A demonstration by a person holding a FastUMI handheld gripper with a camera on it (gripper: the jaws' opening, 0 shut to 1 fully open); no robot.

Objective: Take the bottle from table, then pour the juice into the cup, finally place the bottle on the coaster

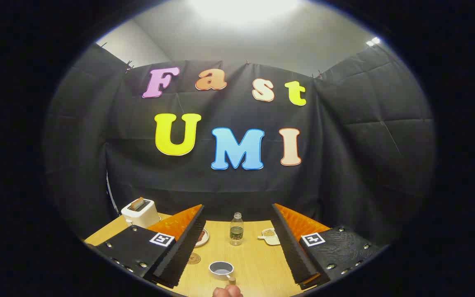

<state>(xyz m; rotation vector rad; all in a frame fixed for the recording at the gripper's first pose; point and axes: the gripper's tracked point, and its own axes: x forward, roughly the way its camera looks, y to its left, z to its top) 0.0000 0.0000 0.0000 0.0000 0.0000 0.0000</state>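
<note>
A small clear bottle [236, 229] with dark liquid in its lower part stands upright on the wooden table [258, 264], beyond my fingers and between their lines. Nearer to me sits a grey cup [221, 268] with a handle. A round brown coaster [193, 258] lies left of the cup, beside my left finger [182, 247]. My gripper [237, 212] is open wide, held above the table, with nothing between its fingers.
A white toaster [140, 211] with a slice in it stands at the table's back left. A small plate [202, 237] lies partly behind the left finger. A white dish [269, 235] with brown contents sits right of the bottle. A person's fingertips [228, 291] hold a small cork-like thing near the cup.
</note>
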